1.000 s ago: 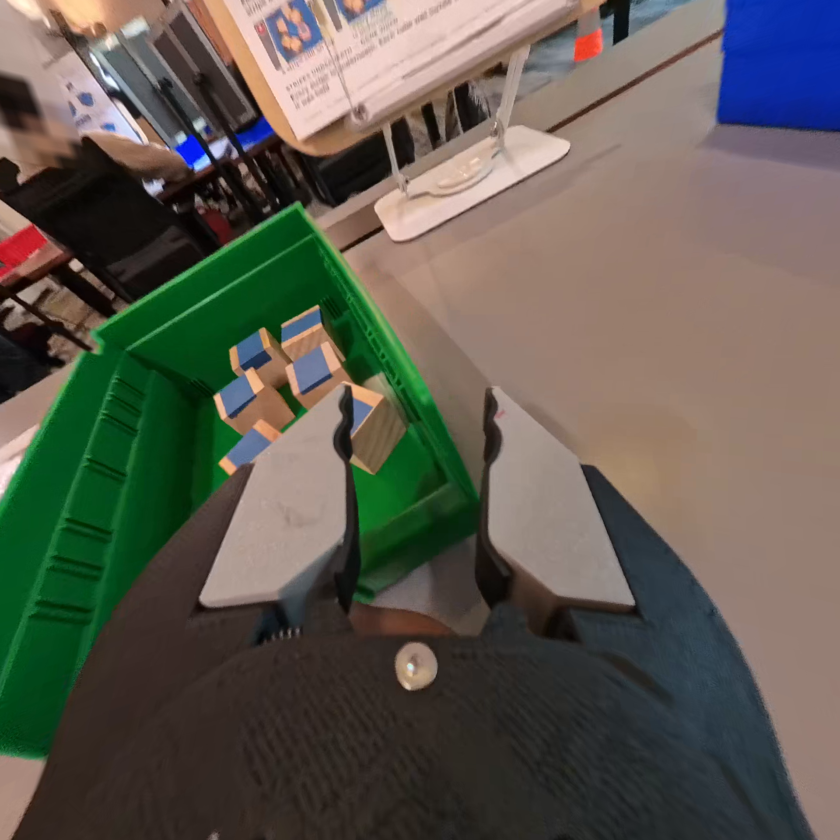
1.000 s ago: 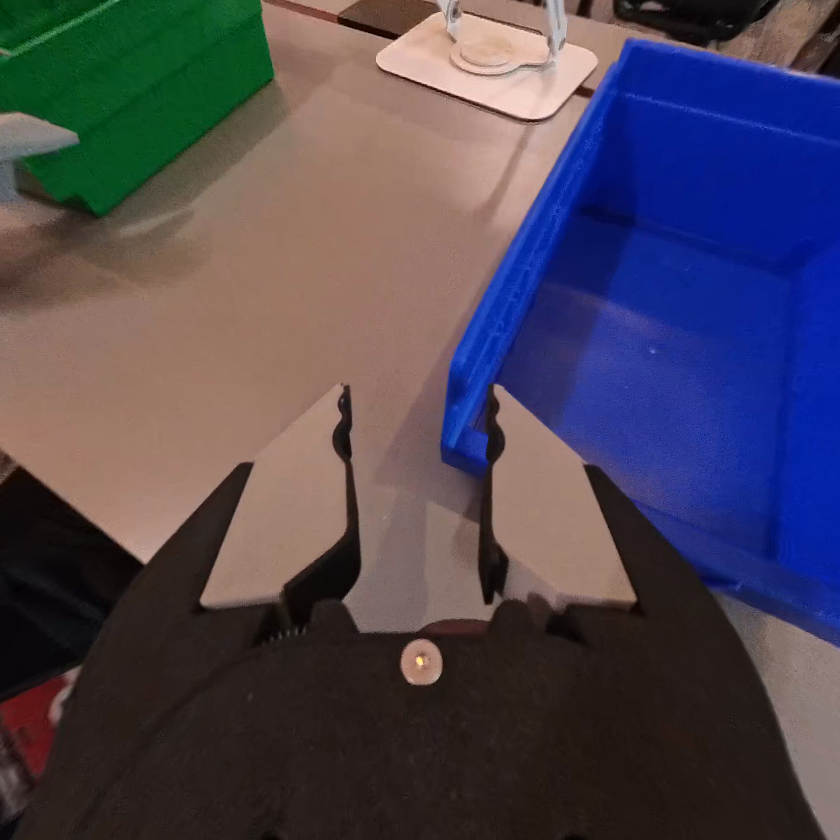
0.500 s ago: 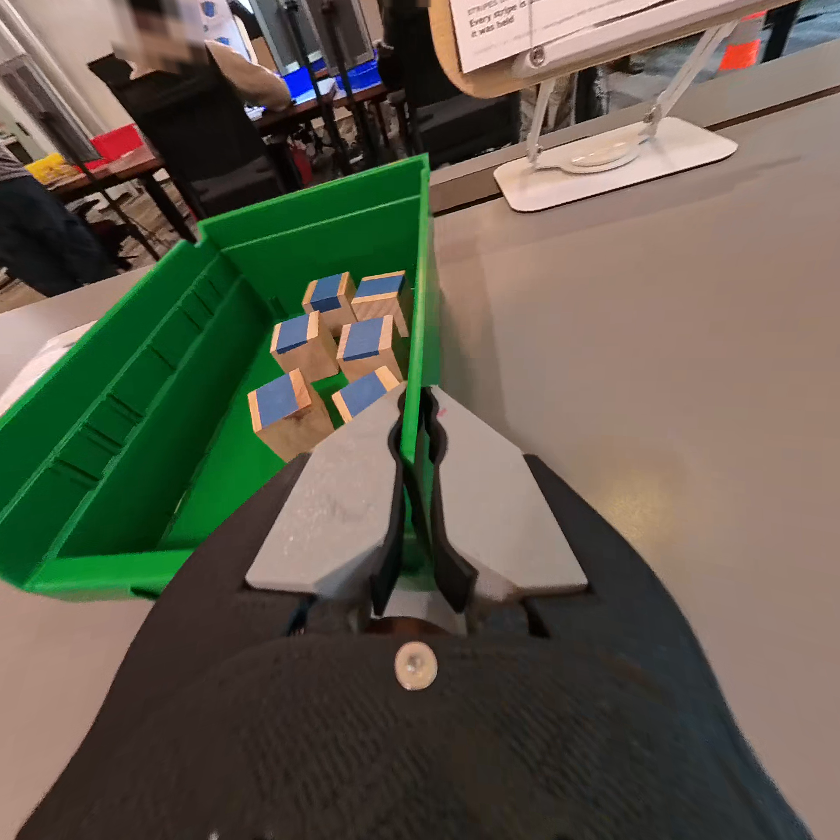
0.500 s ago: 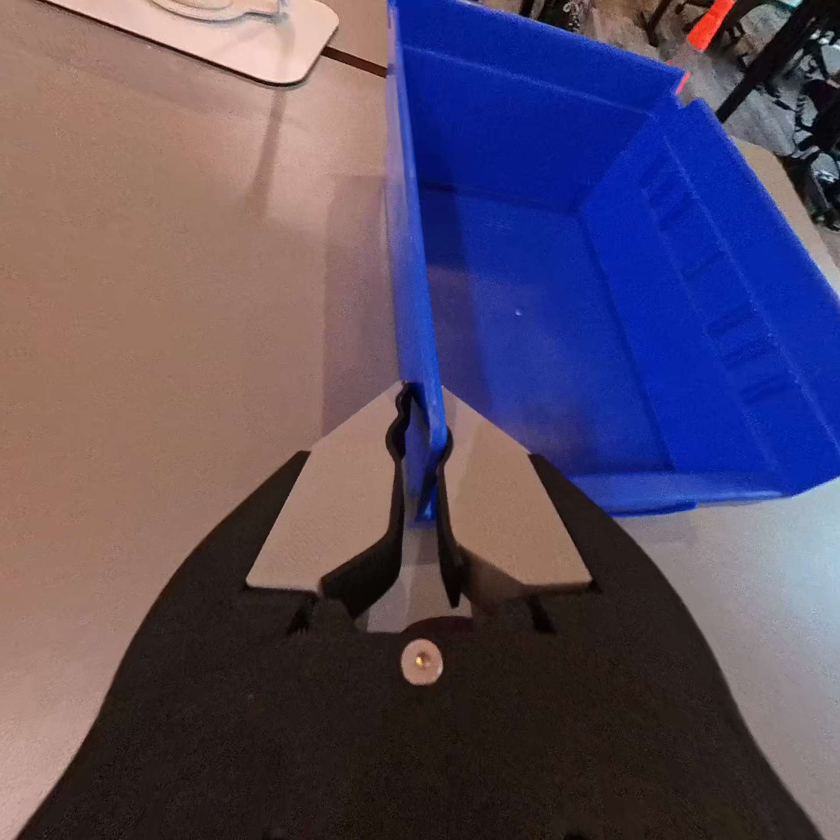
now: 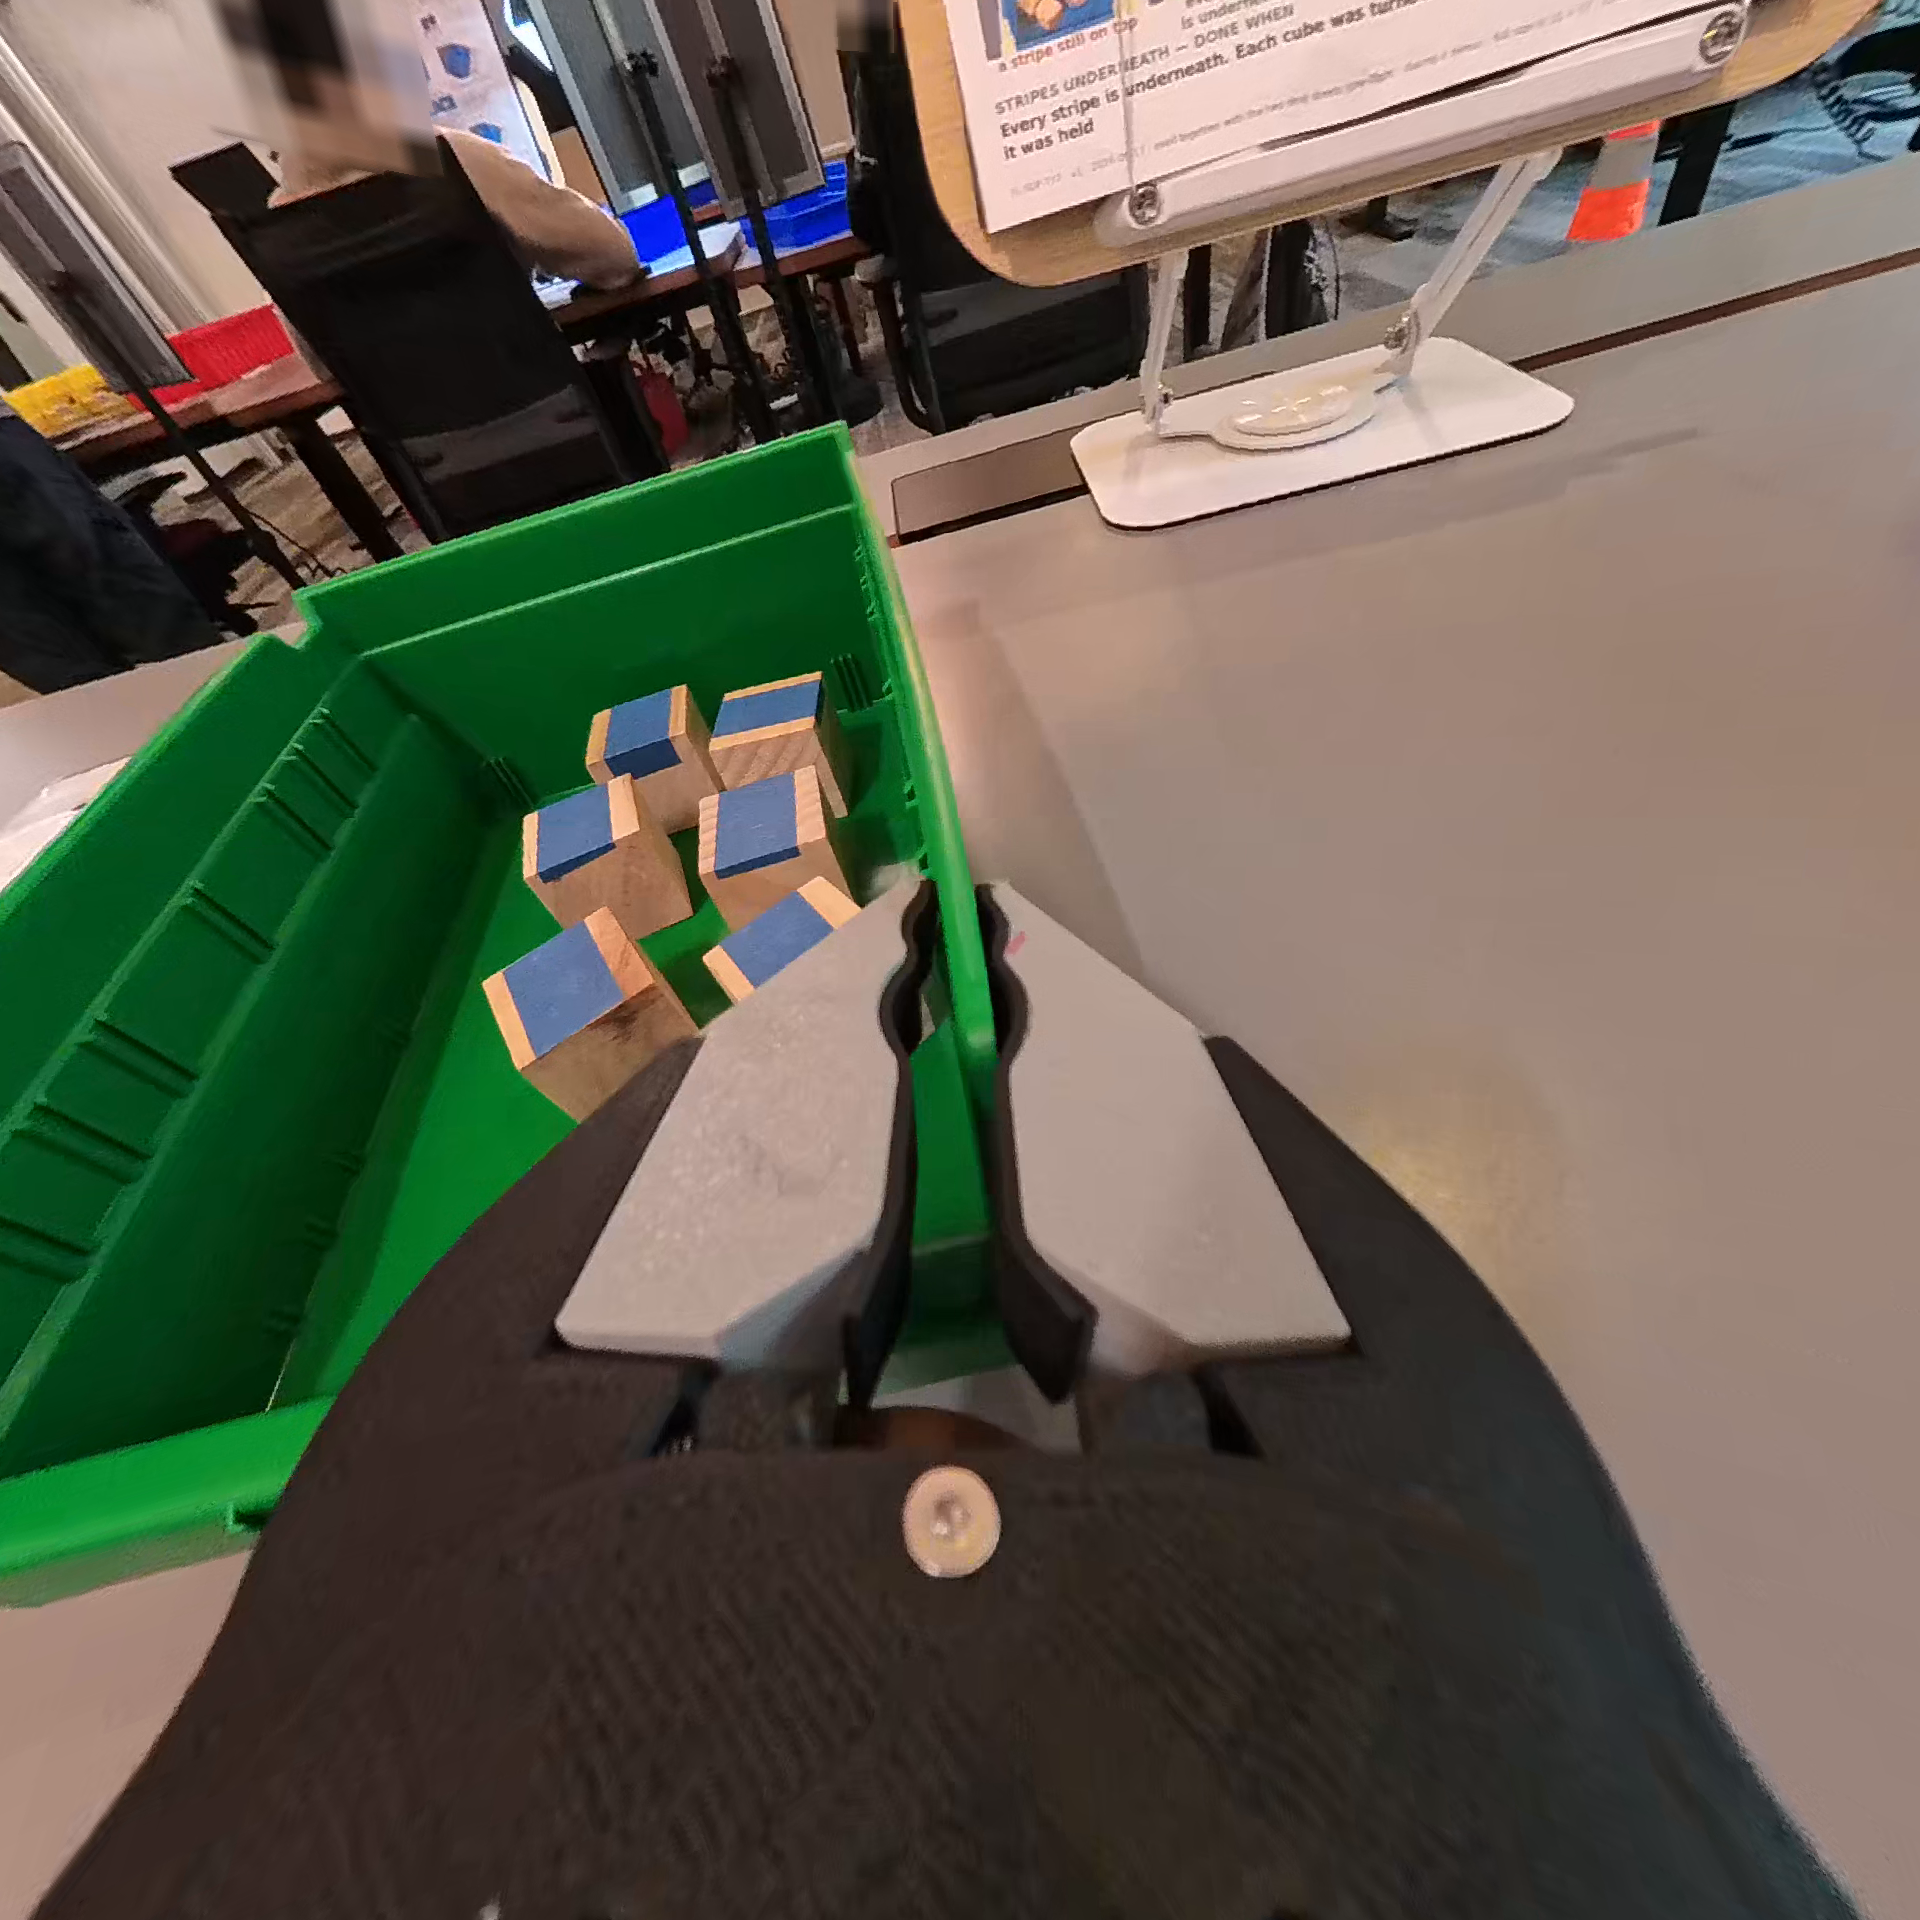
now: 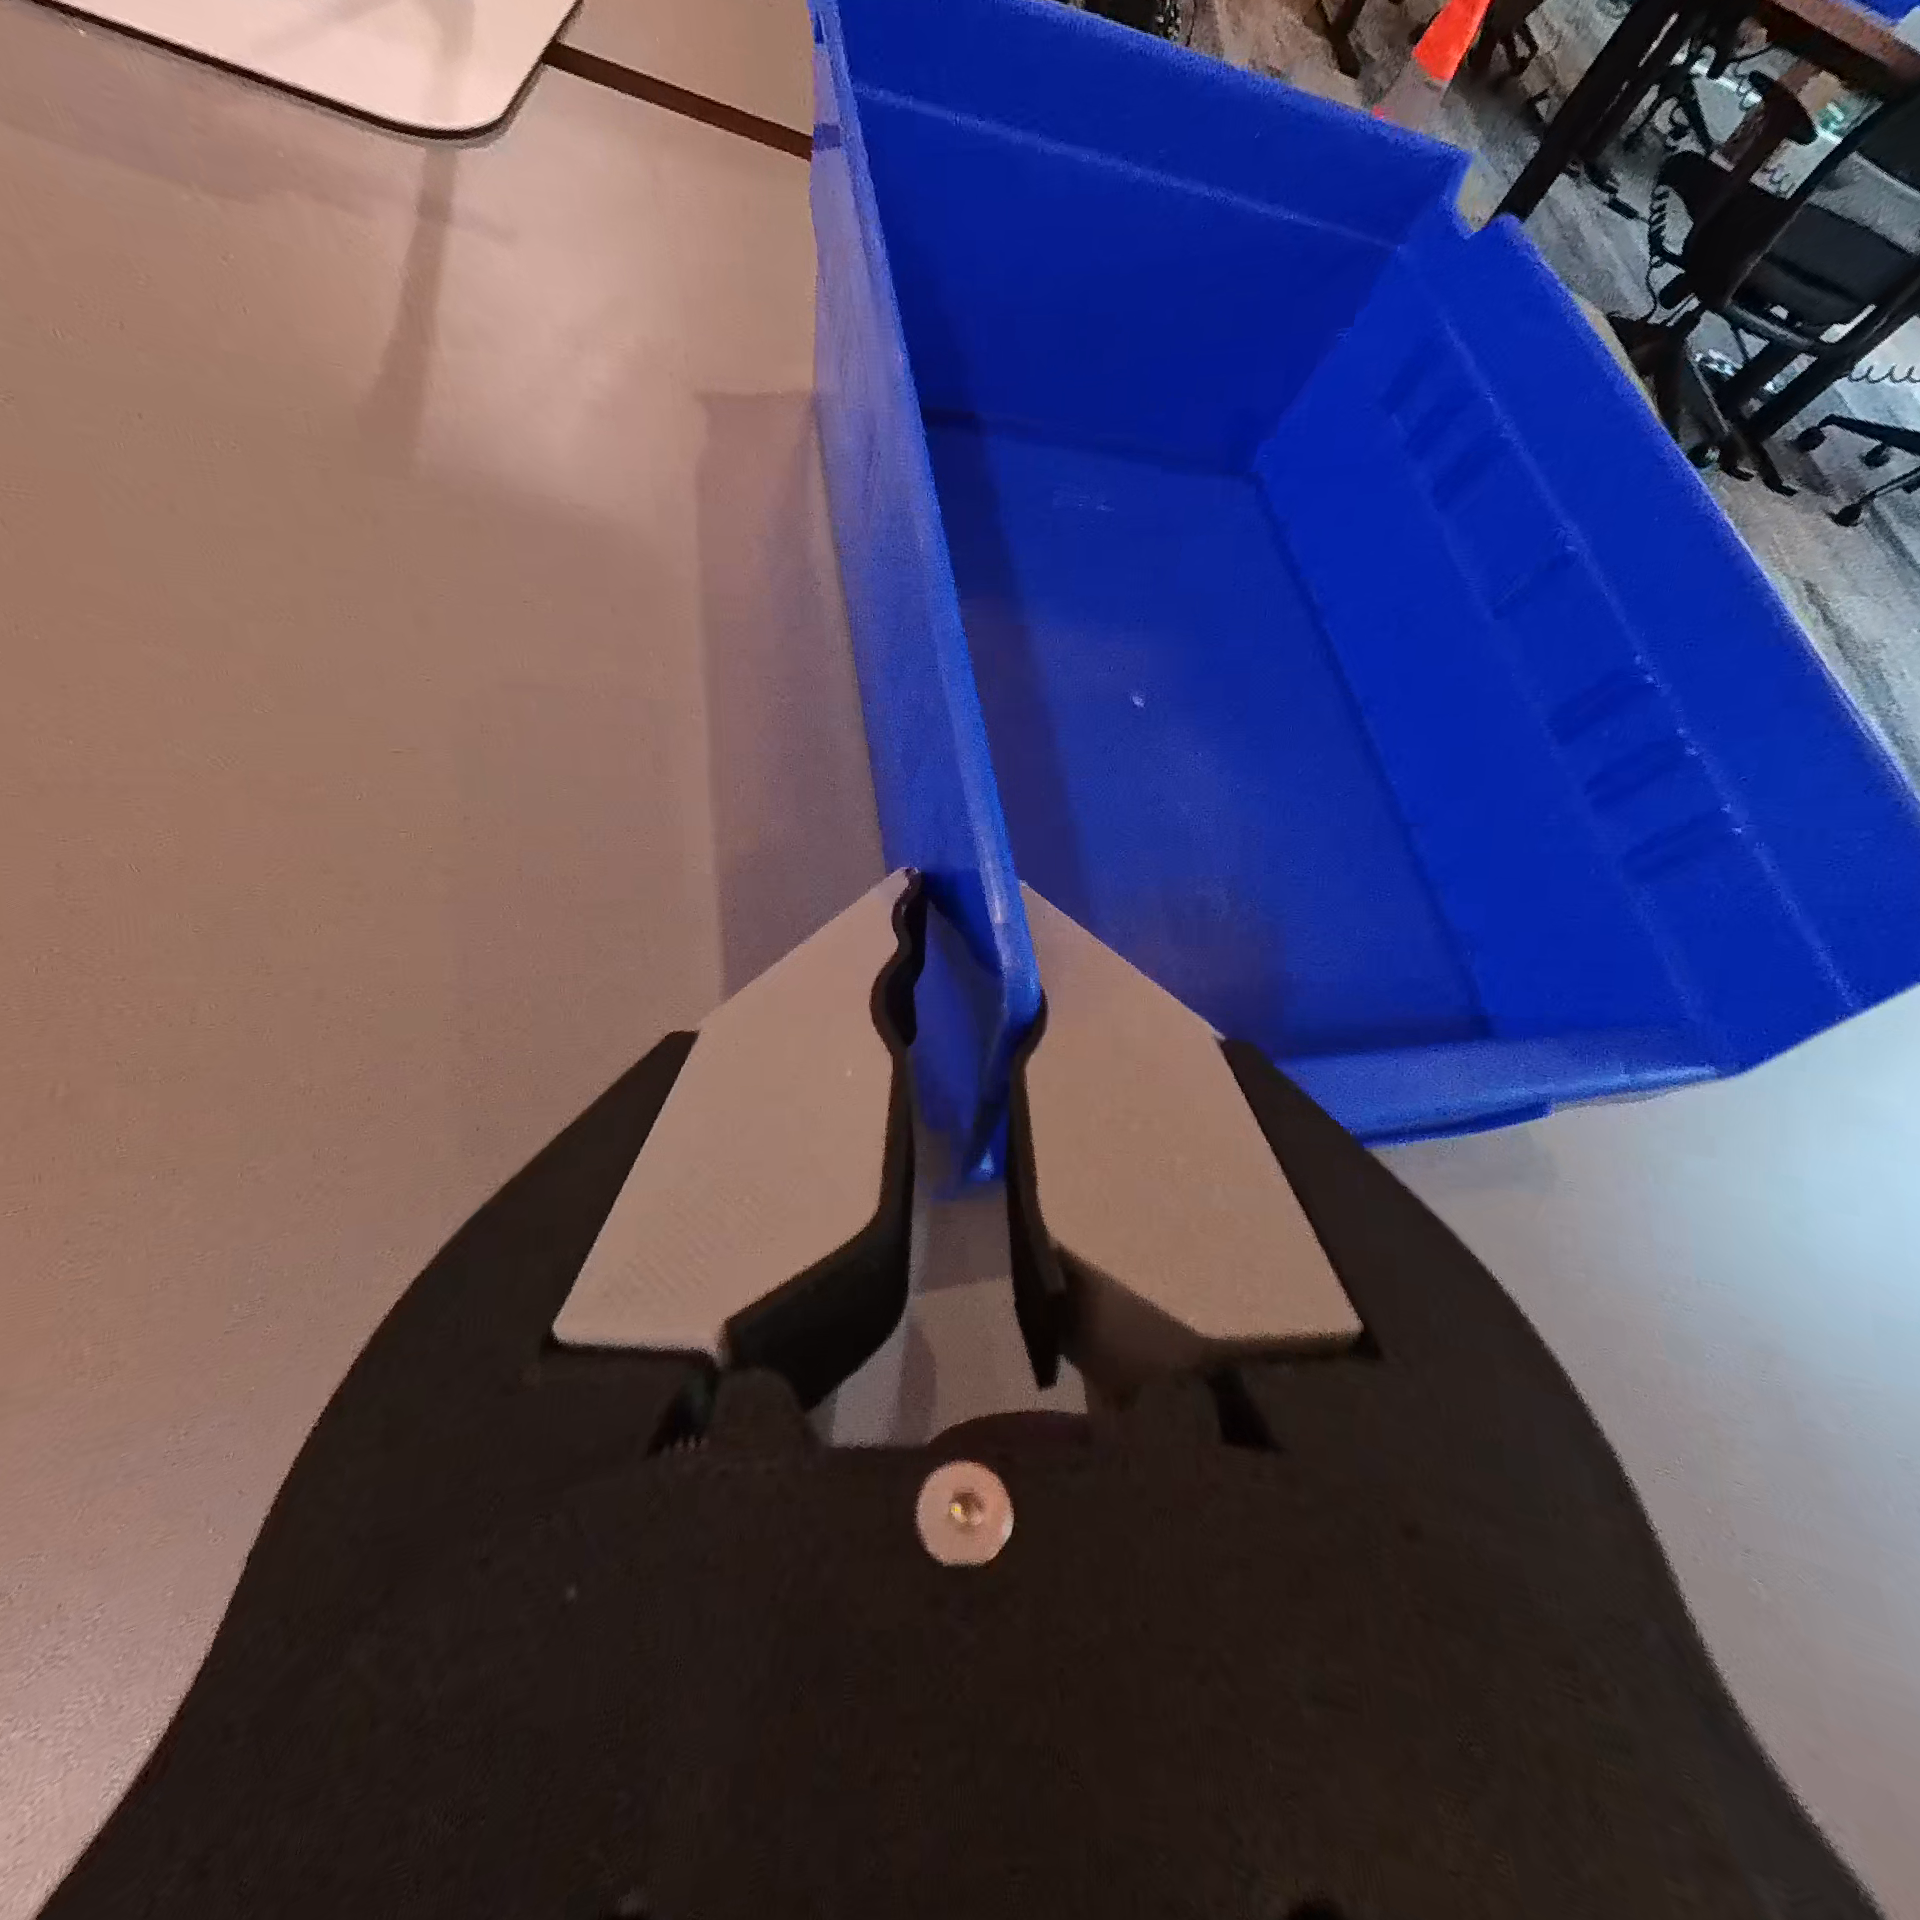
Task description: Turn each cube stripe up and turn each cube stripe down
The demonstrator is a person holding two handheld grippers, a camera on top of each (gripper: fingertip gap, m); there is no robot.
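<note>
Both grippers are now clamped on bin walls: my left gripper (image 5: pixel 951 940) pinches the right-hand wall of the green bin (image 5: pixel 260 1039), and my right gripper (image 6: pixel 966 935) pinches the near left corner of the blue bin (image 6: pixel 1558 623). A second ago both sets of jaws stood wide apart, the left one hanging over the green bin's corner and the right one just short of the blue bin; half a second ago they had closed onto the walls, and the two views have barely shifted since, so I read both grips as settled. Six cubes (image 5: pixel 608 862) sit in the far right part of the green bin, close together, each with its blue stripe facing up; the nearest one is partly hidden behind my left finger (image 5: pixel 769 1122). One cube that looked tipped a second ago now seems to lie flat with the rest. No cube shows in the blue bin. Between the bins the grey table (image 5: pixel 1455 831) carries only the white stand (image 5: pixel 1320 426) with its sheet of paper. Judgement: the stripe-up state looks met, no cube is being turned at present, and holding both bins suggests steadying or moving them before the stripe-down pass. Risk: a jolt to the green wall could tumble the cubes.
</note>
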